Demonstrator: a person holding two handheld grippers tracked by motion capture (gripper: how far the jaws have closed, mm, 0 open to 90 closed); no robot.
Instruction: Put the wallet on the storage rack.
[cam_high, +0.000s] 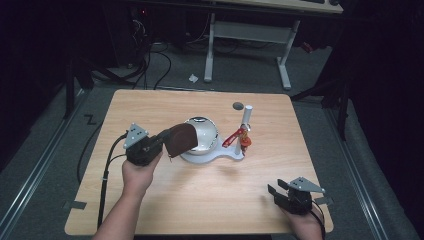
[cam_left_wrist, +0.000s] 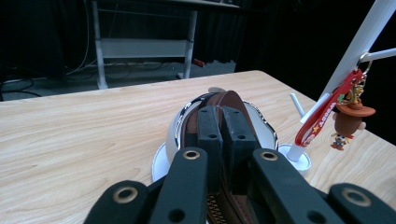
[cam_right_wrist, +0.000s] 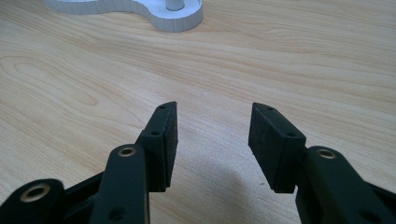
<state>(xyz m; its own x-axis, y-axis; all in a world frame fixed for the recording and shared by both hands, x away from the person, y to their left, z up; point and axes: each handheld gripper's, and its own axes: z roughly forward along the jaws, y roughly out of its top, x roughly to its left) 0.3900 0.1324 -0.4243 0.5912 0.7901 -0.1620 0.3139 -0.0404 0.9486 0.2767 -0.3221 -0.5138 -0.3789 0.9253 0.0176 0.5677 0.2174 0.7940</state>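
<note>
The left gripper (cam_high: 161, 138) clamps a brown pouch (cam_high: 181, 139) over the white bowl (cam_high: 206, 131); near right, the right gripper (cam_high: 273, 192) rests with jaws apart.

Wooden table (cam_high: 210, 200) lying under dim light, red keychain (cam_high: 235, 136) hanging from white post (cam_high: 246, 117), grey disc (cam_high: 238, 105) sitting near far edge, white desk frame (cam_high: 250, 35) standing behind, cables (cam_high: 150, 65) trailing across floor.

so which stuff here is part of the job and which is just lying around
In the job:
left gripper, shut on the brown pouch
white bowl
white stand

Lying about:
red keychain on the stand's post
right gripper, open over bare table
</note>
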